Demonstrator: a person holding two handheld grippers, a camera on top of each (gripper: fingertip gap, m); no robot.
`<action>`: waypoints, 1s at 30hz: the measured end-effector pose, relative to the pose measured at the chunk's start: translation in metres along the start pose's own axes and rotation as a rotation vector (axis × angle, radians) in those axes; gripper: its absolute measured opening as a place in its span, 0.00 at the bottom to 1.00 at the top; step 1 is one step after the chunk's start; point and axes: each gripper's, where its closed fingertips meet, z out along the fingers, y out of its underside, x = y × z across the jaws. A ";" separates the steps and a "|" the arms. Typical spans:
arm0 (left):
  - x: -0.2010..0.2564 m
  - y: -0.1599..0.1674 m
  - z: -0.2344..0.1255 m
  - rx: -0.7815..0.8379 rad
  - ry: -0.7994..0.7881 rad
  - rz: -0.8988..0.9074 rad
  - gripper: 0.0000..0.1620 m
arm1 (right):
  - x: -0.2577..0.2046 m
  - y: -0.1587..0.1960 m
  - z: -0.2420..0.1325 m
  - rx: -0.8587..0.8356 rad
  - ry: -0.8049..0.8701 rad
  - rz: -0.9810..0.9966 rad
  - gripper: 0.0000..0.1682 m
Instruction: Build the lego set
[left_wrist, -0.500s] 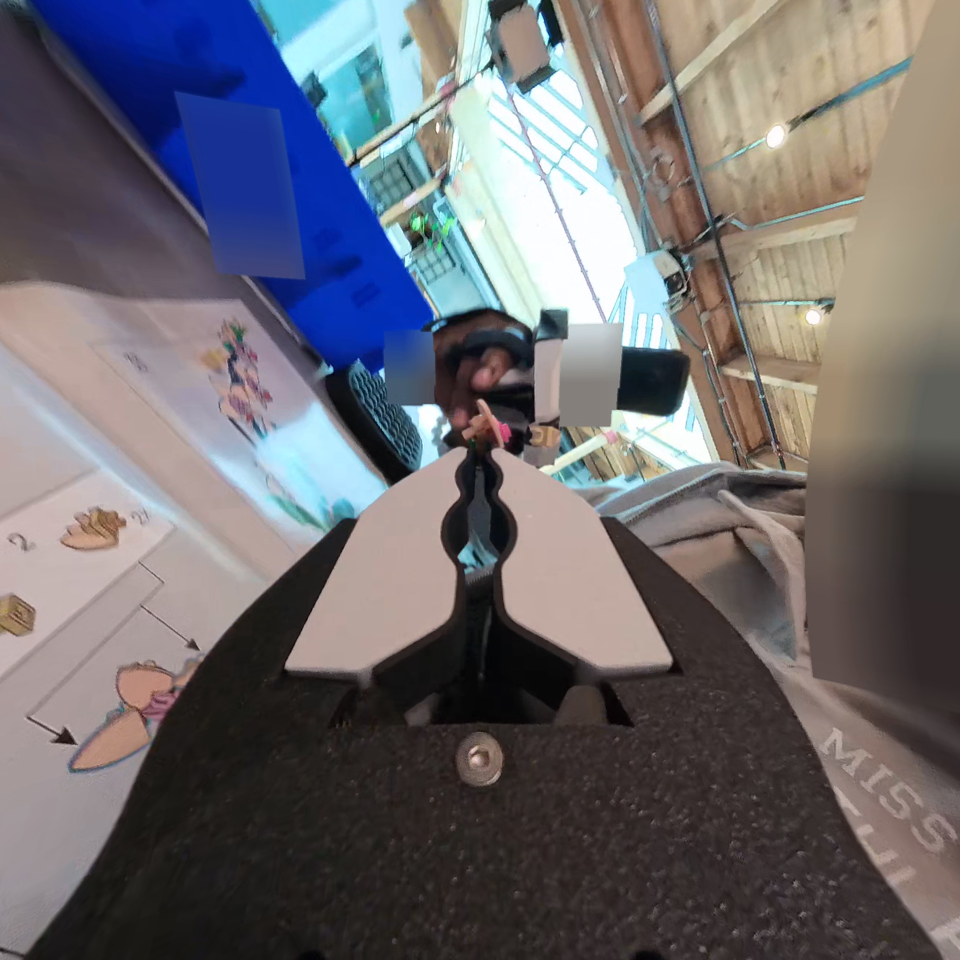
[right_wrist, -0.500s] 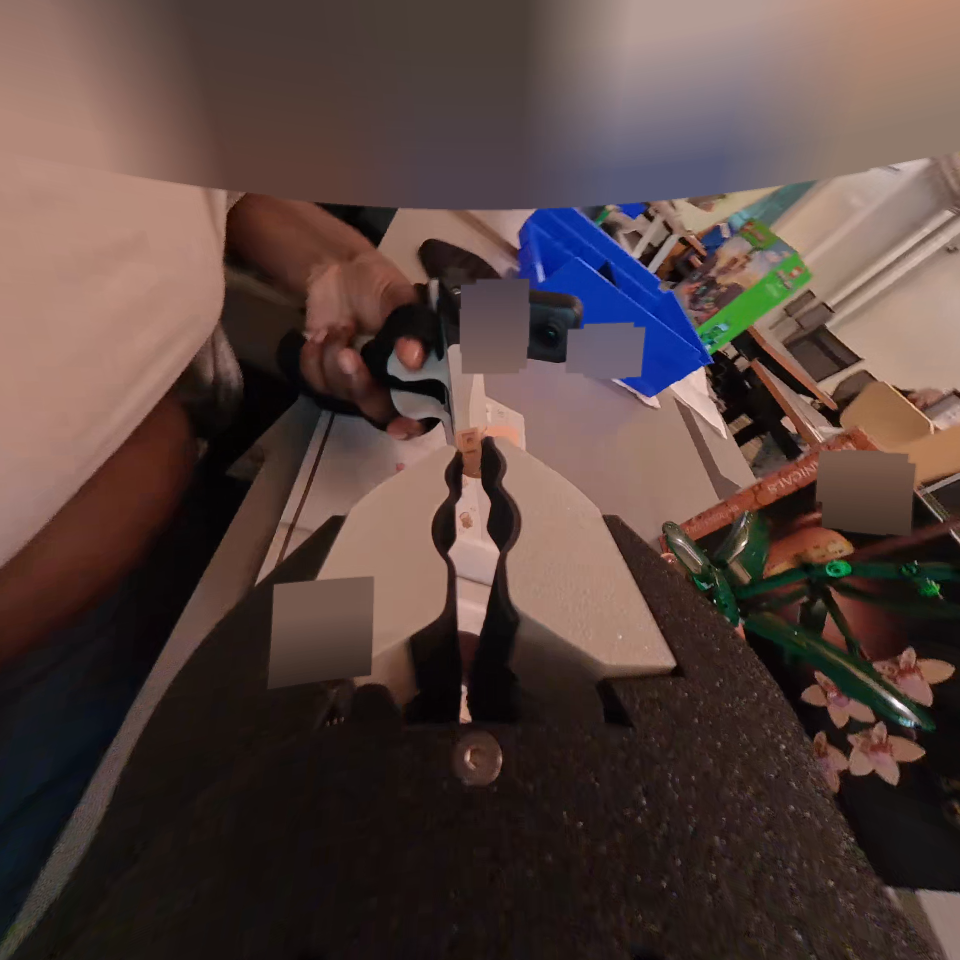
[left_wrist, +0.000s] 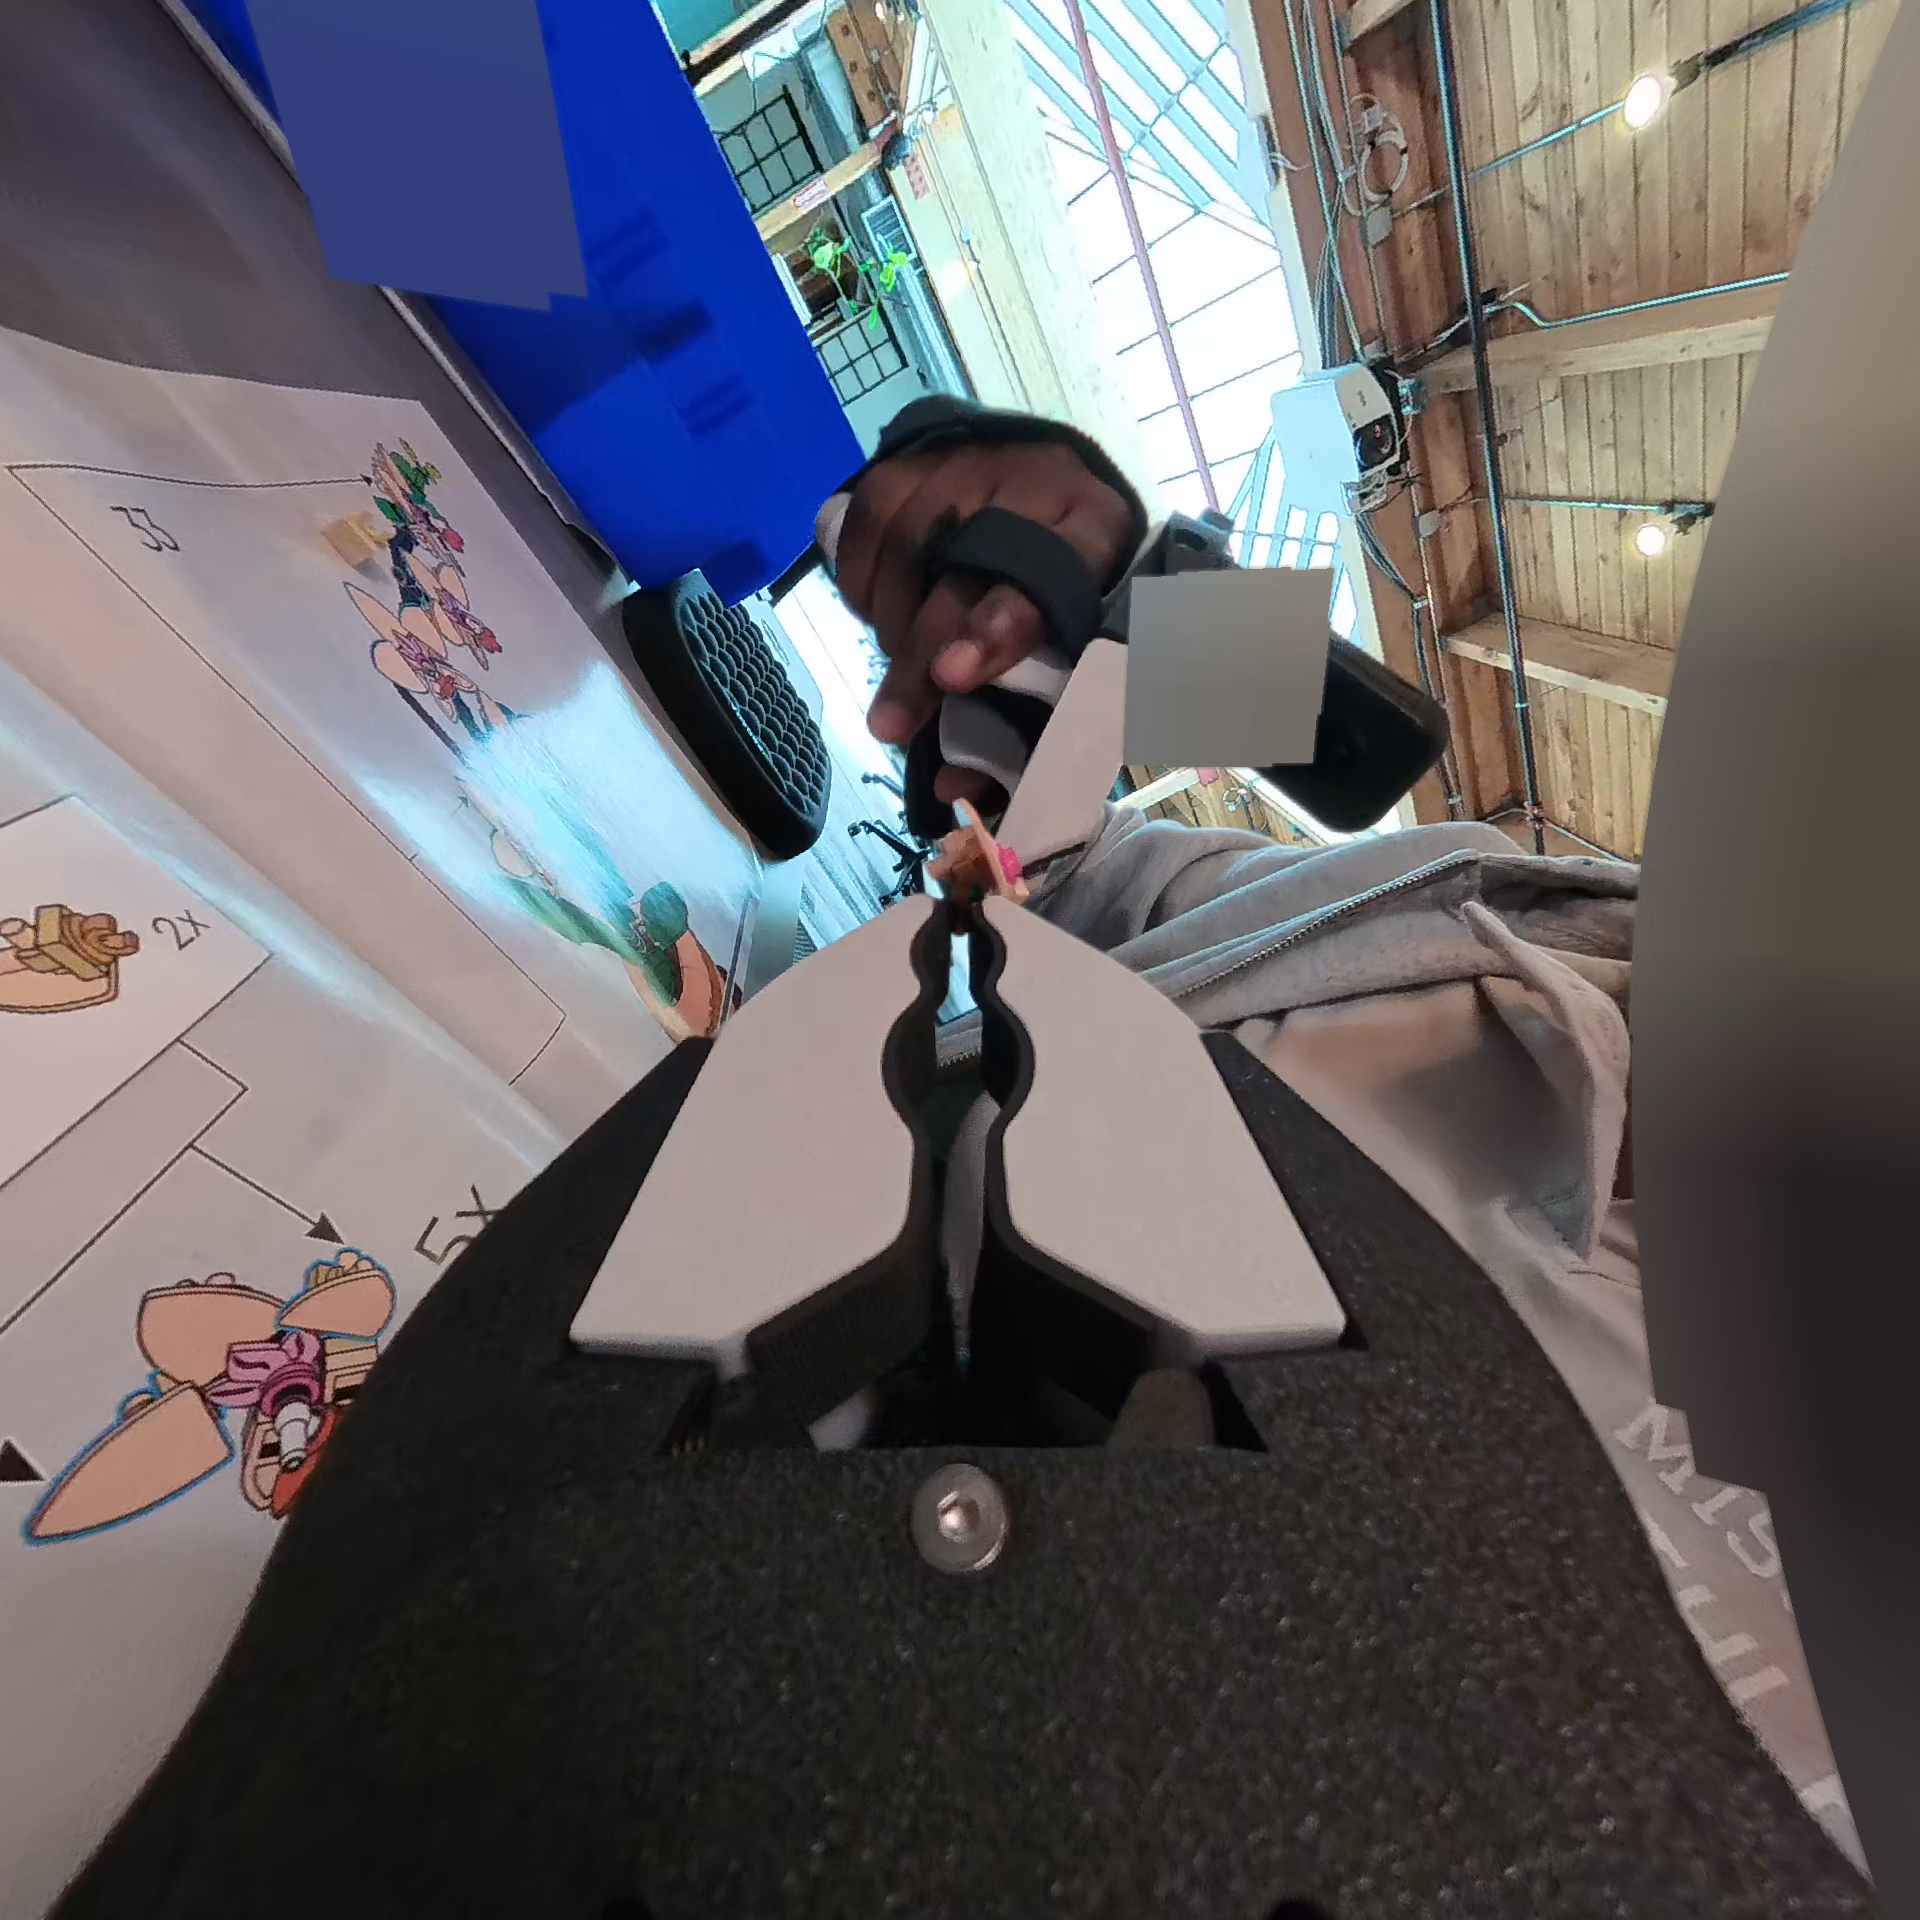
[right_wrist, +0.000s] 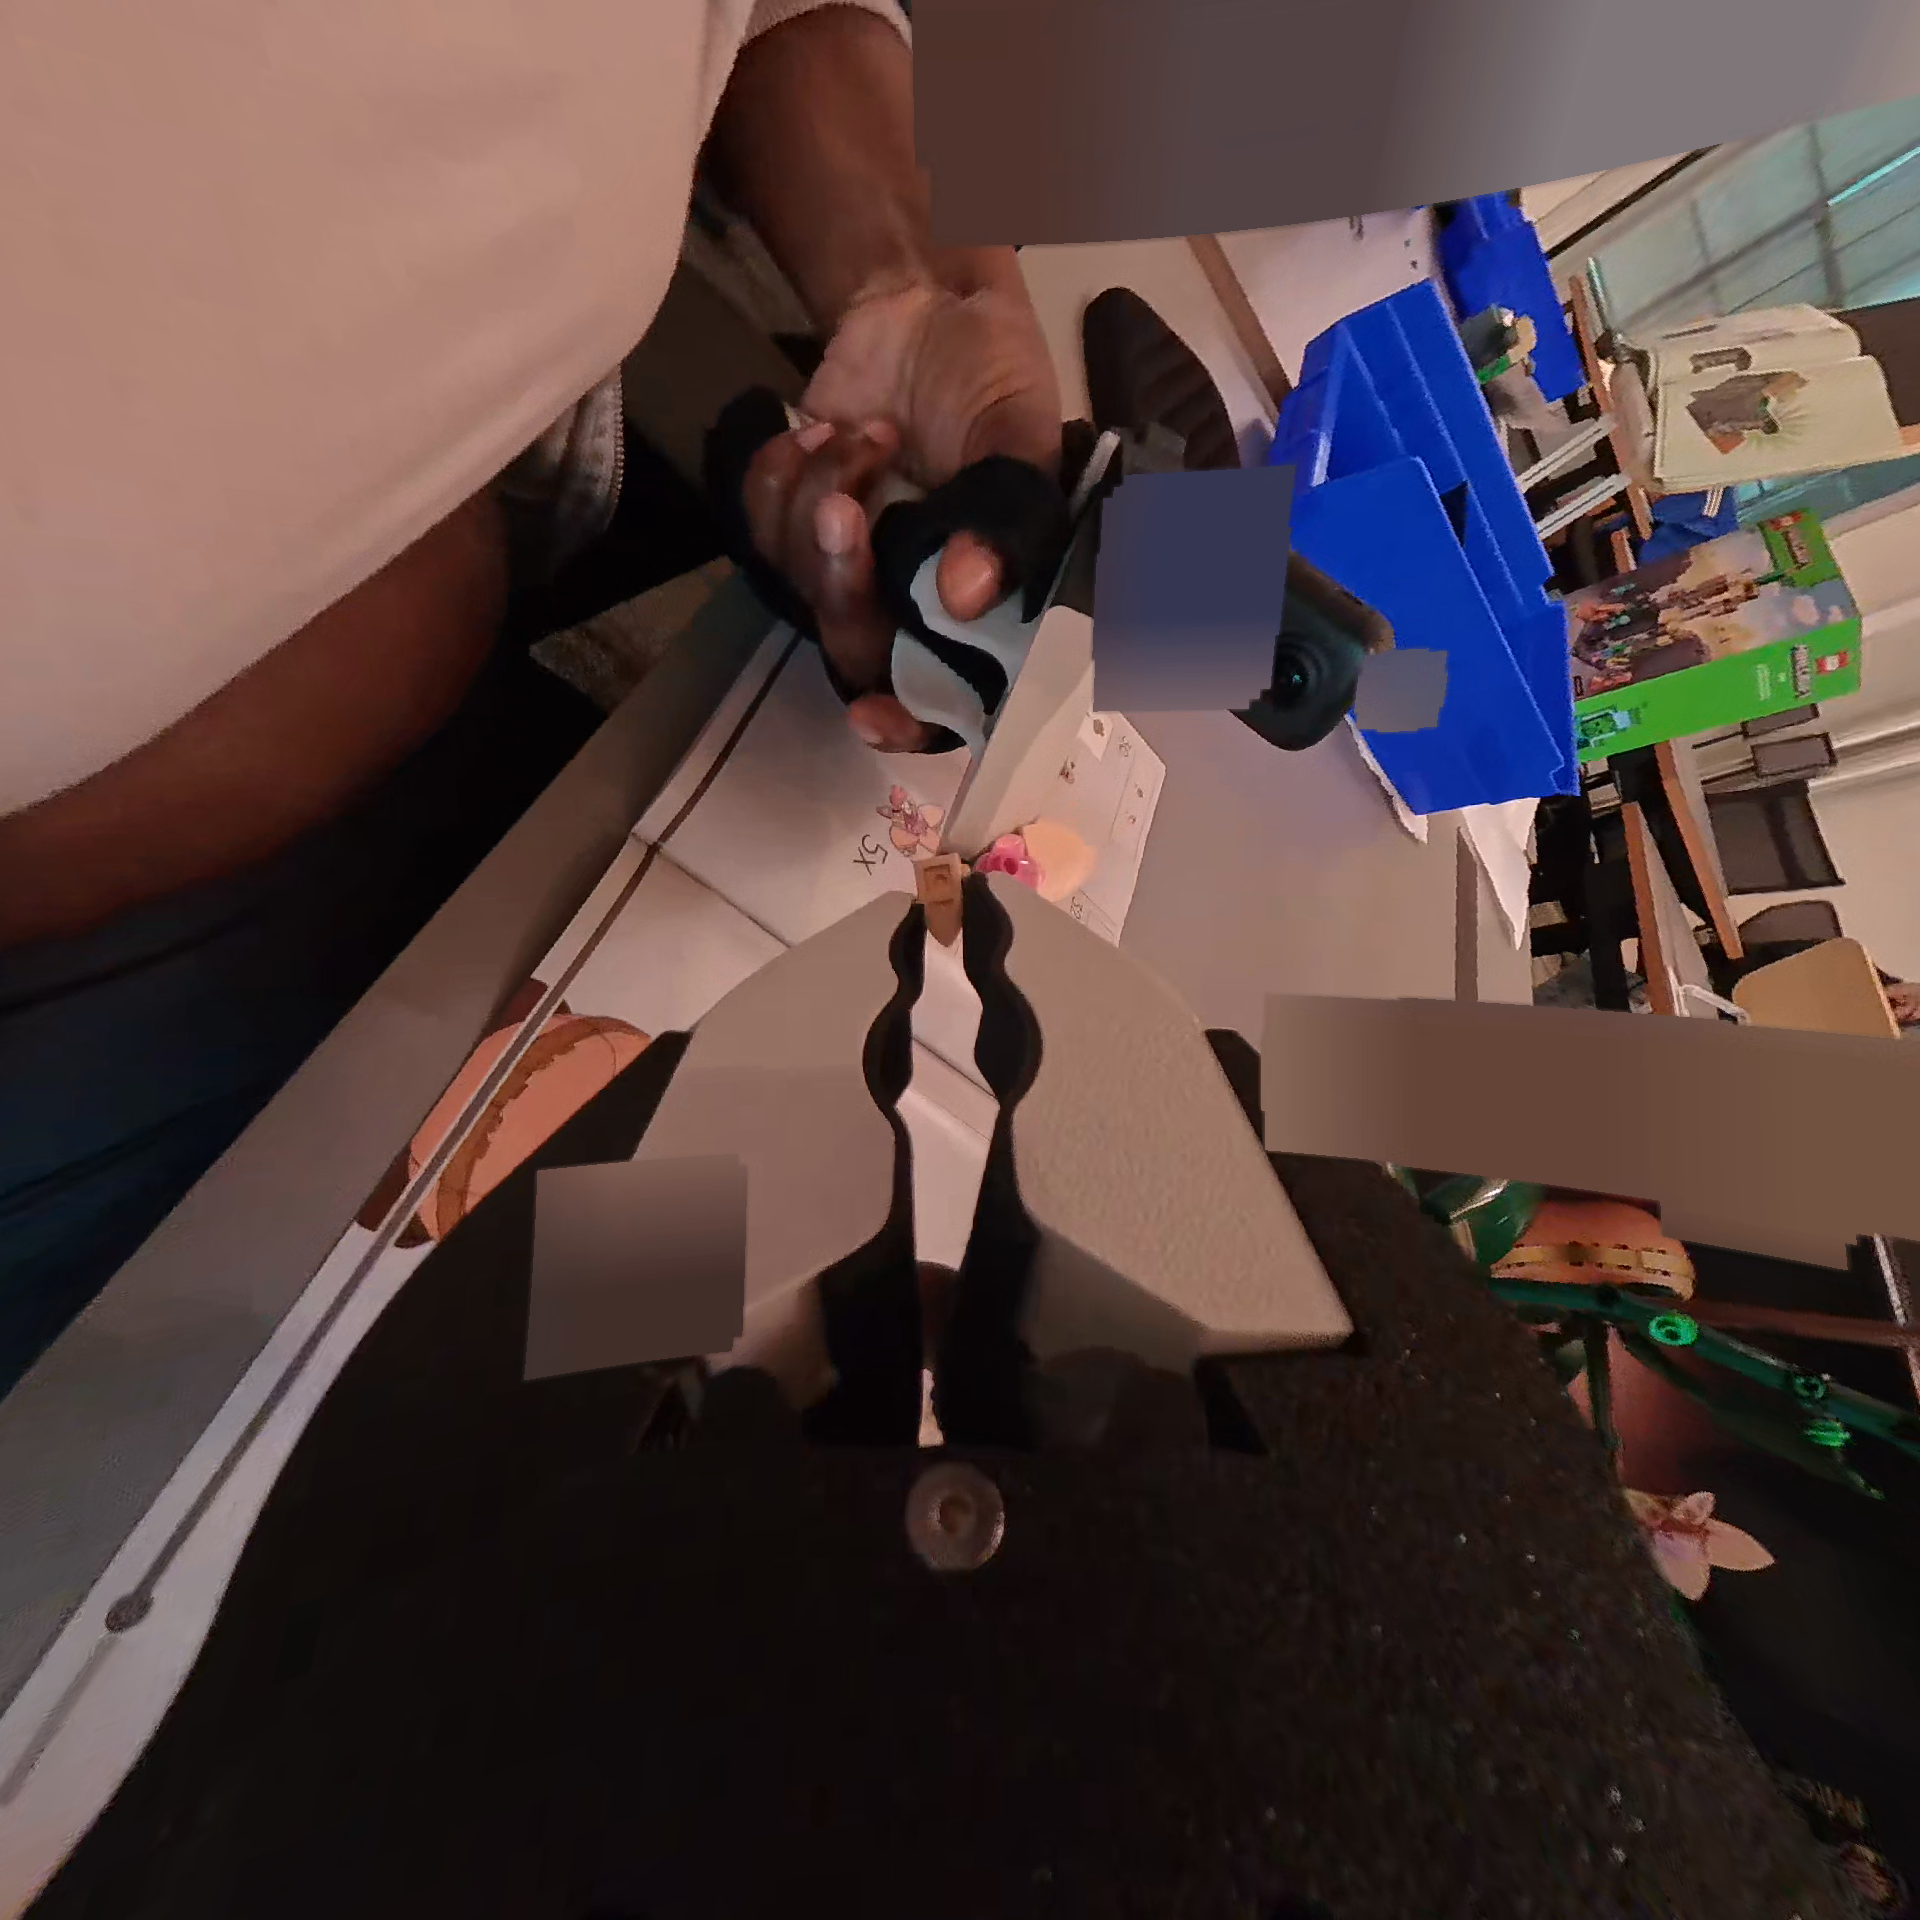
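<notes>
The left hand-held gripper (left_wrist: 961, 914) pinches a small flower assembly (left_wrist: 977, 860) of tan, pink and green pieces at its tips. The right hand-held gripper (right_wrist: 943, 902) is closed on one tan lego piece (right_wrist: 941, 899), touching the pink flower part (right_wrist: 1010, 858). Both hover above the printed instruction booklet (left_wrist: 312, 790) on the table (right_wrist: 1299, 831). Two blue bins (right_wrist: 1455, 623) stand toward its far edge, one green lego box (right_wrist: 1714, 644) beyond.
</notes>
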 end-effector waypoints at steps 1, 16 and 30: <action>-0.001 0.000 0.000 -0.002 -0.004 0.000 0.01 | -0.001 0.000 0.000 -0.013 -0.008 -0.021 0.04; 0.012 -0.026 -0.078 0.381 -0.278 0.414 0.01 | 0.006 0.026 0.023 -0.018 0.136 0.945 0.04; 0.015 -0.039 -0.143 0.486 -0.656 0.628 0.02 | 0.001 0.040 0.068 -0.183 0.114 1.076 0.04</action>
